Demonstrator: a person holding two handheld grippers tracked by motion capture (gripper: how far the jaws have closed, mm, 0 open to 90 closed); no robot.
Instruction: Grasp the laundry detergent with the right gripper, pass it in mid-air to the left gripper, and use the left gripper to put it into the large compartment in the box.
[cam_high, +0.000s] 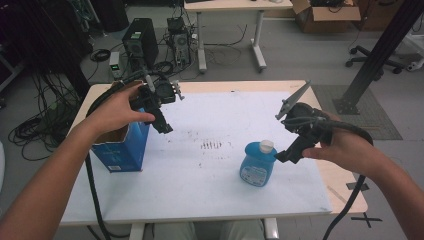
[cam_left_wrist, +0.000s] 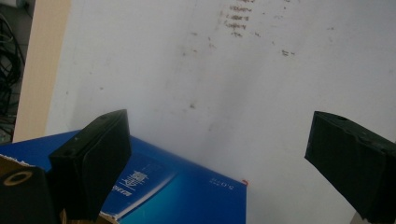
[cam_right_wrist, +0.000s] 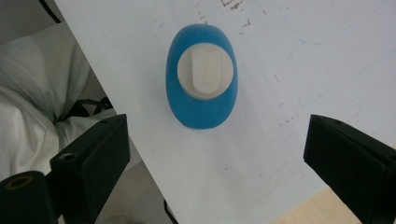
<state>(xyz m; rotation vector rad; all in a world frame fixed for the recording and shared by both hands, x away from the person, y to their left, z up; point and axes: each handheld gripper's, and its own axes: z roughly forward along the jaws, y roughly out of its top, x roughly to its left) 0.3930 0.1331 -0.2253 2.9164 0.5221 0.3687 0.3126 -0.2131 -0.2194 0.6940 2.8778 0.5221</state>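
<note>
High view. The person's left hand (cam_high: 117, 107) holds the left tongs (cam_high: 161, 120) above the open top of a blue cardboard box (cam_high: 122, 147), which stands near the left edge of the white-topped counter (cam_high: 200, 190). The right hand (cam_high: 347, 147) holds the right tongs (cam_high: 290, 152) just to the right of an upright blue plastic bottle with a white cap (cam_high: 258, 162); the bottle stands on the counter right of centre, well apart from the box. Faint dark marks (cam_high: 211, 145) lie on the surface between box and bottle.

Left gripper view. The left tongs (cam_left_wrist: 219, 154) are spread wide with nothing between the jaws. The blue box (cam_left_wrist: 187, 191) lies below them at the lower left, its printed side facing the camera; the speckled counter (cam_left_wrist: 210, 70) lies beyond.

Right gripper view. The right tongs (cam_right_wrist: 217, 154) are likewise spread wide and grip nothing. The blue bottle (cam_right_wrist: 201, 77) is seen from above, its white cap (cam_right_wrist: 205, 70) centred on the oval body. It stands on the counter (cam_right_wrist: 289, 70) near the edge, ahead of the jaws and touching neither. White cloth (cam_right_wrist: 42, 93) shows past the counter edge at left.
</note>
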